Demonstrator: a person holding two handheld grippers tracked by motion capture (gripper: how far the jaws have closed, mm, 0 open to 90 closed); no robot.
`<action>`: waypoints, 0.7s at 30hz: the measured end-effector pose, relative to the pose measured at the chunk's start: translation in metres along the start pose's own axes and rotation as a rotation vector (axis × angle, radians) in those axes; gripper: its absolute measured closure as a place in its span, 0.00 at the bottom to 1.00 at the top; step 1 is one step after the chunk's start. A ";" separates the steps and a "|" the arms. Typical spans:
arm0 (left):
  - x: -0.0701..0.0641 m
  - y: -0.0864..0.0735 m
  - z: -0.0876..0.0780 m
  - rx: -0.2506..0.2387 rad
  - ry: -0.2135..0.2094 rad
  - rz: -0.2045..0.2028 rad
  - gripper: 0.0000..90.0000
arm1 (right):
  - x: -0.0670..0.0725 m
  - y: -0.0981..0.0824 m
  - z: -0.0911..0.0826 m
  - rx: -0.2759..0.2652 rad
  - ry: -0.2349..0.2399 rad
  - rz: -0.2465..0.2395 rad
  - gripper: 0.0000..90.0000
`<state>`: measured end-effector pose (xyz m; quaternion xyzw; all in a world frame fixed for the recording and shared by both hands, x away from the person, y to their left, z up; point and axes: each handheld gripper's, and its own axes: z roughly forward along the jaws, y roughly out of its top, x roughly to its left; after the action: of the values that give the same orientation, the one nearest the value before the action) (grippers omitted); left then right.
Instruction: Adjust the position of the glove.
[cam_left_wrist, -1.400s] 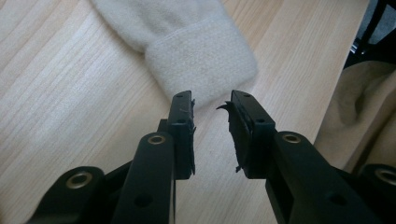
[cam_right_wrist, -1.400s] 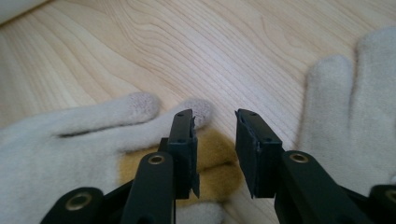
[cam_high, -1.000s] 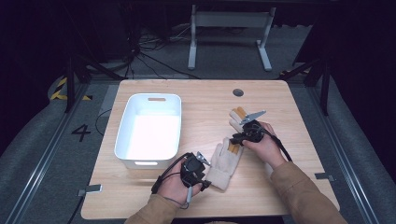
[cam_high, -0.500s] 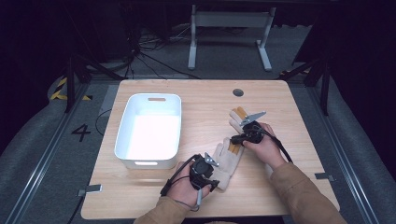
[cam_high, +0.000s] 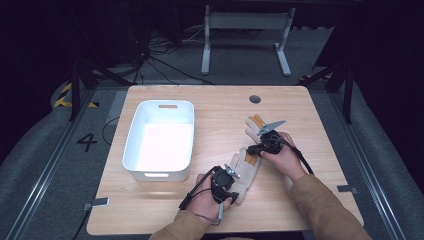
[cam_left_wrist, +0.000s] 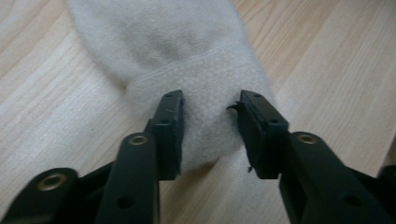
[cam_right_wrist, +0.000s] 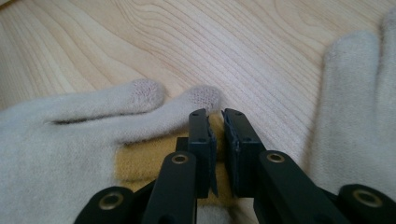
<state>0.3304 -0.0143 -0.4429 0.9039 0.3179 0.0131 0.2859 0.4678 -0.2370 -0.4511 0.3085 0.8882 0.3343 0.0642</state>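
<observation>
Low in the frame's centre, on the wooden counter (cam_high: 210, 107), the left claw (cam_left_wrist: 210, 126) clenches the cuff of a cream glove (cam_left_wrist: 187, 56). Farther up and right, the right claw (cam_right_wrist: 217, 140) looks nearly closed on a mustard-coloured glove finger (cam_right_wrist: 140, 161), though the grip is hard to confirm. A white bin (cam_high: 160, 140) sits at centre left.

- Tan sleeves (cam_high: 320, 205) cover both forearms.
- Left gripper (cam_left_wrist: 210, 130): black jaws, brass-ringed screw holes.
- Right gripper (cam_right_wrist: 217, 135): same black jaws; grey three-cornered plate (cam_high: 270, 125), black cable (cam_high: 300, 157) trailing.
</observation>
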 end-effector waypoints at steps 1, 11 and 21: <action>0.000 0.000 0.001 0.000 0.012 0.003 0.77 | 0.000 0.000 0.000 0.000 -0.001 0.000 0.91; -0.002 0.001 -0.002 -0.003 0.048 0.040 0.94 | 0.001 0.000 -0.002 0.000 -0.015 -0.012 0.94; 0.006 0.007 -0.024 -0.031 -0.003 0.092 0.93 | 0.007 0.002 -0.026 -0.059 -0.024 -0.003 0.94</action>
<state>0.3338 -0.0030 -0.4198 0.9130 0.2754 0.0297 0.2996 0.4549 -0.2463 -0.4289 0.3091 0.8776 0.3565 0.0842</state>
